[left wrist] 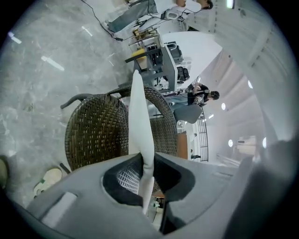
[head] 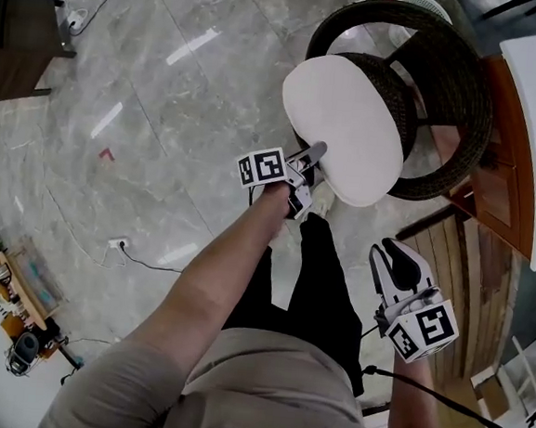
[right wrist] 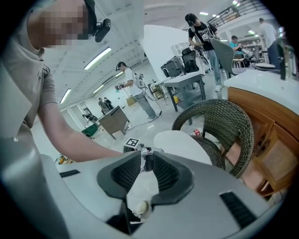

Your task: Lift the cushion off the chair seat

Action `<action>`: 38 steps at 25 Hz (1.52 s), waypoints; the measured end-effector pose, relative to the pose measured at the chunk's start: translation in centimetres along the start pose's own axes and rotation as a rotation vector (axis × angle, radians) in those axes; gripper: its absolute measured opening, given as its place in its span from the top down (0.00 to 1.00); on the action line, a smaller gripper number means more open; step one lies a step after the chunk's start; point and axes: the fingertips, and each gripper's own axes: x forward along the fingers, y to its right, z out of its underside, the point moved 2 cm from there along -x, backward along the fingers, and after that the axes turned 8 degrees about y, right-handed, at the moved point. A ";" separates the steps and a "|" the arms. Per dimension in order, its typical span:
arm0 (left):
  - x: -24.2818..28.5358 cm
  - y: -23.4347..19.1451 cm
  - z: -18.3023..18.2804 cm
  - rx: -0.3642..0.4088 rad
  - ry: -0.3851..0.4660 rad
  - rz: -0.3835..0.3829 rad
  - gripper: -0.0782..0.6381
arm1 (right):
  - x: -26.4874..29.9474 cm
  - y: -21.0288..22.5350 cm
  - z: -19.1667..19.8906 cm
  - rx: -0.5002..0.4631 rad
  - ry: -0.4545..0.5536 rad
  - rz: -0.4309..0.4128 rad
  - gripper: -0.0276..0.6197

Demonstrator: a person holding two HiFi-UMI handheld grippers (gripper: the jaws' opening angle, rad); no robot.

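- The left gripper (head: pixel 312 158) is clamped on the near rim of the round white cushion (head: pixel 346 122). Its own view shows both pads pressing the thin edge, with the fabric pinched flat between them.
- The grip is on the rim, which I judge the only part of the cushion slim enough to fit those jaws.
- From the left gripper view the cushion (left wrist: pixel 140 121) runs edge-on away from the jaws, with the wicker chair (left wrist: pixel 98 133) behind it. The cushion juts out from a single hold, so its far side gets no support from either gripper.
- In the head view the cushion sits over the front of the chair seat (head: pixel 395 89) and overhangs it toward the person. In the right gripper view it (right wrist: pixel 180 144) looks raised above the woven seat. I cannot tell whether its far edge touches the seat.
- The right gripper (head: pixel 399 262) hangs well apart from the cushion, low at the person's right side near the wooden cabinet (head: pixel 495 182). Its jaws stand a narrow slit apart with nothing between them. I judge it to be in reserve, since one hand suffices for so light a load.
- Risk, as a judgement: a one-sided pinch lets the cushion droop or swing, and it could slip if jerked.
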 end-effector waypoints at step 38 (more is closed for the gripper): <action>-46.1 13.4 -5.1 0.011 0.131 0.258 0.81 | -2.6 -27.5 -4.5 -0.242 0.206 0.040 0.85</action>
